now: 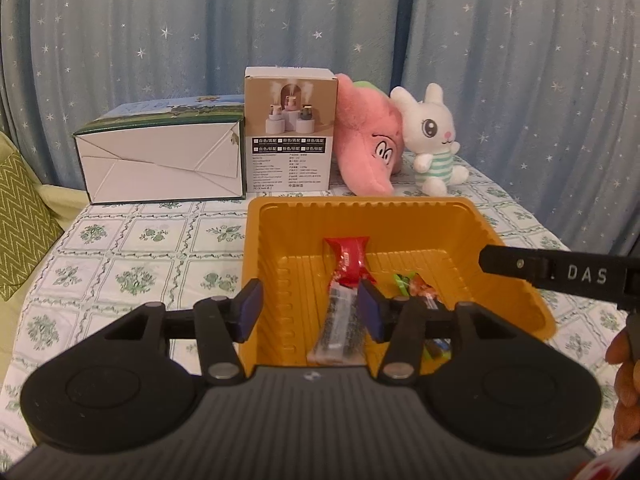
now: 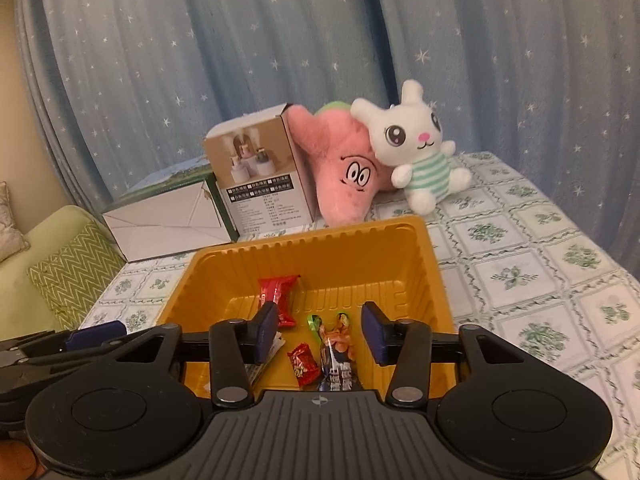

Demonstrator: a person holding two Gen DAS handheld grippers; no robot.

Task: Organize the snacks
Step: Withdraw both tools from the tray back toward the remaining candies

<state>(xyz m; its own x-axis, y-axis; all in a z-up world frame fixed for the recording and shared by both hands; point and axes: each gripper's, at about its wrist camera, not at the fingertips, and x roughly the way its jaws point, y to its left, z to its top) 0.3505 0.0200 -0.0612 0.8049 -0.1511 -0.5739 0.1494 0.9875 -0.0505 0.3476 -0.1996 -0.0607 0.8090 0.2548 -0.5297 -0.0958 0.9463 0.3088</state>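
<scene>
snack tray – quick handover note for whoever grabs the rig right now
Left gripper: jaws open above the orange tray, gripping nothing.
Right gripper: jaws open above the same tray, empty.
In the tray: a large red packet, a clear-wrapped bar, a small red candy and several mixed sweets.
Left: no loose snacks show on the tablecloth; check outside these views.

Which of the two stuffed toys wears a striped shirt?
The white bunny, sitting upright on the right in green-and-white stripes. The pink plush beside it has only a drawn face.
</scene>
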